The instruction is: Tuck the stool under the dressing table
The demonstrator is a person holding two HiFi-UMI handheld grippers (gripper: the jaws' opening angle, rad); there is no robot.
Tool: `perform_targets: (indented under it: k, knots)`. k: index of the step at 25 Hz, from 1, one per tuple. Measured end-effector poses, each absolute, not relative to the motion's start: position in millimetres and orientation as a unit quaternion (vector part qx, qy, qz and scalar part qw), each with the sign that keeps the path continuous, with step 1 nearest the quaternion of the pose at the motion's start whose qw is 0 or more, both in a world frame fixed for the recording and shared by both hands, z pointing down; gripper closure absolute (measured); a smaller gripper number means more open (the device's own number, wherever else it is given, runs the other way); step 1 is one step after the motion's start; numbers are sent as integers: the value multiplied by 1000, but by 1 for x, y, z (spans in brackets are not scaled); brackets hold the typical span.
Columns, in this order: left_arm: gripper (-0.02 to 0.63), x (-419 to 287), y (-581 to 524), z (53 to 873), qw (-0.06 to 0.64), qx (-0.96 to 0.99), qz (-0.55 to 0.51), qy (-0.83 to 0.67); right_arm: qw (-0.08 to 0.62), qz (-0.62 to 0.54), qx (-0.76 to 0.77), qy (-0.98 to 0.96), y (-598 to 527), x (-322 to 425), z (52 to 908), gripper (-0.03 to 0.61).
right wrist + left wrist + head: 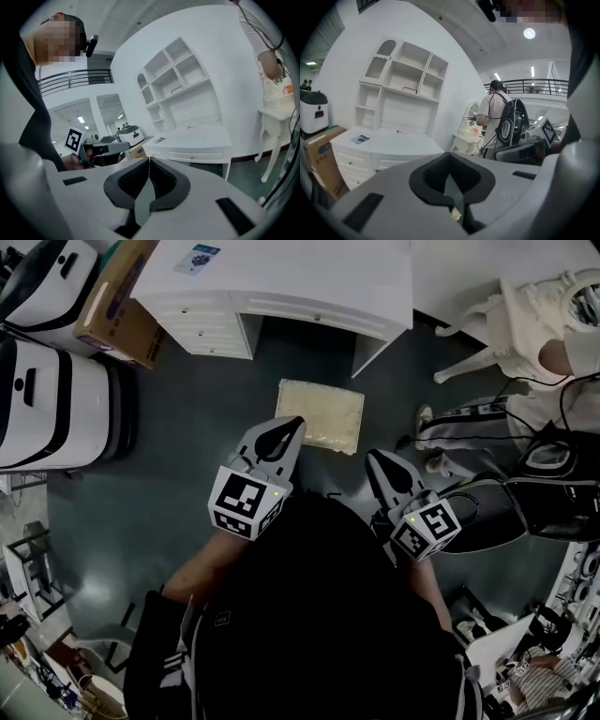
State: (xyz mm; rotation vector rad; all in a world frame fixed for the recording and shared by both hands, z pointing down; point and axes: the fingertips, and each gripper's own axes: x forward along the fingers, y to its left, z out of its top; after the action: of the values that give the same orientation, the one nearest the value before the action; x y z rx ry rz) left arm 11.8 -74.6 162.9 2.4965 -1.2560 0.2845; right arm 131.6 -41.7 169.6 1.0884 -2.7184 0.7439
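Note:
The stool (321,415), with a cream square cushion, stands on the dark floor just in front of the knee gap of the white dressing table (281,277). My left gripper (296,422) is shut, its tip over the stool's near left corner. My right gripper (373,458) is shut too, its tip just right of the stool's near right corner, apart from it. In the left gripper view the jaws (450,158) meet, with a sliver of cushion (455,214) below them and the dressing table (389,145) ahead. The right gripper view shows closed jaws (149,161) and the table (197,140) beyond.
Two white machines (47,399) and a cardboard box (122,306) stand left of the table. At the right are an ornate white chair (525,324), a standing person's legs (469,423) and a black device (553,484). A shelf unit (403,84) rises behind the tabletop.

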Motion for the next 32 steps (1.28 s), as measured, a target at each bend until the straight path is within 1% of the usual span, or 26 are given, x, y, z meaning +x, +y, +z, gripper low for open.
perform_targets:
  k: [5, 11, 17, 22, 27, 32]
  knots:
    - [609, 2, -104, 173, 176, 881, 106, -427, 69, 257, 349, -898, -79, 112, 170, 558]
    - [609, -14, -125, 191, 197, 863, 114, -451, 82, 273, 310, -907, -100, 94, 185, 558]
    - [609, -8, -146, 212, 233, 839, 128, -475, 84, 287, 302, -905, -131, 114, 202, 558]
    - [608, 8, -159, 227, 244, 835, 132, -475, 124, 313, 305, -891, -135, 143, 247, 558]
    - [607, 19, -175, 272, 278, 826, 146, -468, 142, 334, 313, -878, -154, 159, 285, 558]
    - [607, 26, -186, 312, 294, 821, 155, -464, 152, 346, 308, -873, -164, 160, 319, 558]
